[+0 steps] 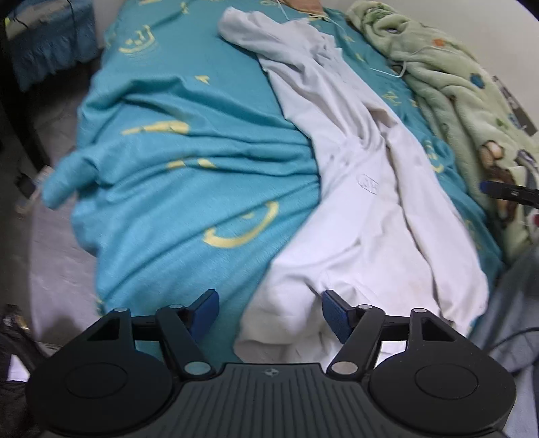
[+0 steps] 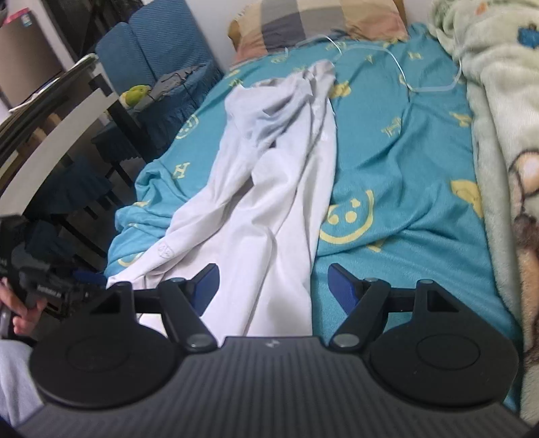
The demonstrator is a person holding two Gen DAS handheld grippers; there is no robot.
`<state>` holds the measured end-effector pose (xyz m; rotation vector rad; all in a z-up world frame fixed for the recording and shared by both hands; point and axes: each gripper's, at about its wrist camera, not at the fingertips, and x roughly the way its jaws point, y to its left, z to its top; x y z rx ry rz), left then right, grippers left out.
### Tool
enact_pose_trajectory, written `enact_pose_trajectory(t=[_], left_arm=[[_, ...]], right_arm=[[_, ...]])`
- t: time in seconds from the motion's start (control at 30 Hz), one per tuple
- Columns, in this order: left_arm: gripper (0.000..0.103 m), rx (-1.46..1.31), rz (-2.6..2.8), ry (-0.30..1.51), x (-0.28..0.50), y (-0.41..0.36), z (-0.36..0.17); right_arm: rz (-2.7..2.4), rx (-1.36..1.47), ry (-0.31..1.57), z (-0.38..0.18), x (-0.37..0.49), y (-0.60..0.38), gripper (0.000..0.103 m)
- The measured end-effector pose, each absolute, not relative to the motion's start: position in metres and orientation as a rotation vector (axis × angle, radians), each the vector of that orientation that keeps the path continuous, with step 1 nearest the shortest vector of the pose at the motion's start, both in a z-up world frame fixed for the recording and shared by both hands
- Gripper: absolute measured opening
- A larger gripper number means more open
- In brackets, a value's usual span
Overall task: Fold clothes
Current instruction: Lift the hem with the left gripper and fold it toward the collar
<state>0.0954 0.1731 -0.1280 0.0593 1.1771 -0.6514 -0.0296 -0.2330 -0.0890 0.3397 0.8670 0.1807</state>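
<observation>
A white garment [image 1: 363, 209] lies crumpled lengthwise on a teal bedsheet [image 1: 188, 161] with yellow smiley prints. A small logo shows on its chest. My left gripper [image 1: 267, 311] stands open just above the garment's near end, nothing between its blue pads. In the right wrist view the same white garment [image 2: 269, 188] runs from the pillow end down to my right gripper [image 2: 273, 286], which is open over its near edge and the sheet [image 2: 404, 188]. The left gripper [image 2: 54, 286] shows at the left edge there, held by a hand [image 2: 23, 316].
A pale green fleece blanket [image 1: 465, 111] is heaped along the bed's right side. A checked pillow [image 2: 316, 27] lies at the head. A thin white cable [image 2: 397, 70] loops over the sheet. A blue chair [image 2: 158, 50] and dark furniture [image 2: 67, 141] stand left of the bed.
</observation>
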Motion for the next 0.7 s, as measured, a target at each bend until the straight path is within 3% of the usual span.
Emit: enact_pose_trajectory(t=[0.03,0.13,0.47,0.63,0.7], left_arm=[[0.038,0.053,-0.673,1.176,0.094,0.172,-0.127],[0.006,0.067,-0.732,1.167,0.086,0.166,-0.121],[0.002,0.416,-0.825,1.033,0.008,0.068,-0.02],[0.002,0.511,-0.905,1.031,-0.043,-0.002,-0.025],[0.003,0.448,-0.863,1.063,-0.036,0.004,-0.032]], right_arm=[[0.177,0.355,0.88,-0.092,-0.027,-0.234,0.073],[0.169,0.377,0.909,-0.099,-0.022,-0.235,0.073],[0.148,0.456,0.934,-0.1,-0.034,-0.25,0.073],[0.169,0.451,0.945,-0.099,-0.045,-0.255,0.073],[0.188,0.468,0.96,-0.102,-0.047,-0.256,0.073]])
